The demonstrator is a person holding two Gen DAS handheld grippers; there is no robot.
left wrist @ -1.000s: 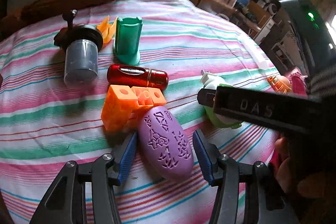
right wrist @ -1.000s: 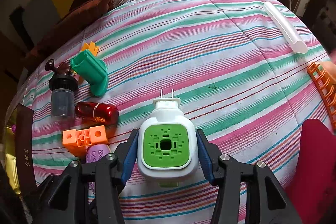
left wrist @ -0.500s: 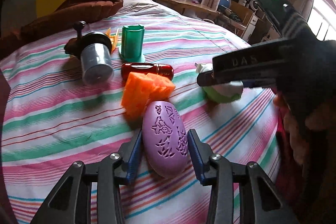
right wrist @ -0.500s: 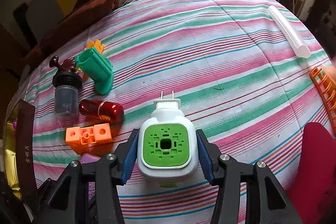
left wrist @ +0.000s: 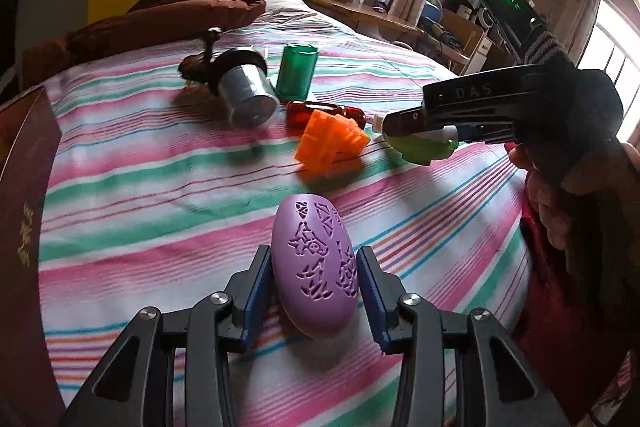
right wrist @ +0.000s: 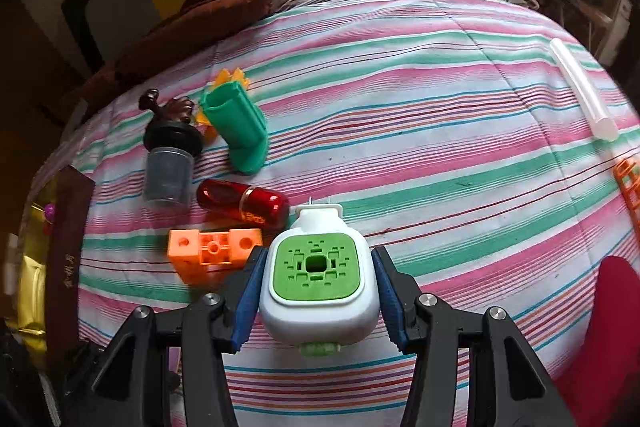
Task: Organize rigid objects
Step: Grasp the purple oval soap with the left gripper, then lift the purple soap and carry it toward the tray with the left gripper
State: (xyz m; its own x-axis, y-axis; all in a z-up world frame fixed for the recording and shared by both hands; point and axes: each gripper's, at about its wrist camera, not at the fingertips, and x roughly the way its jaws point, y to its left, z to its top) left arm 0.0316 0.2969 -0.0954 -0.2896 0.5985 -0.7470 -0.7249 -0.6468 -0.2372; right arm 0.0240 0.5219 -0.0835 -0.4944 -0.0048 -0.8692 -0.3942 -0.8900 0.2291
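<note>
Now purple case between gripper pads

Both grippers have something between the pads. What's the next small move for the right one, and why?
Probably set the white plug-in device with the green face down just right of the red glossy capsule and orange block. The right gripper is clamped on it at the end of that cluster, where the striped bedspread lies bare.
</note>
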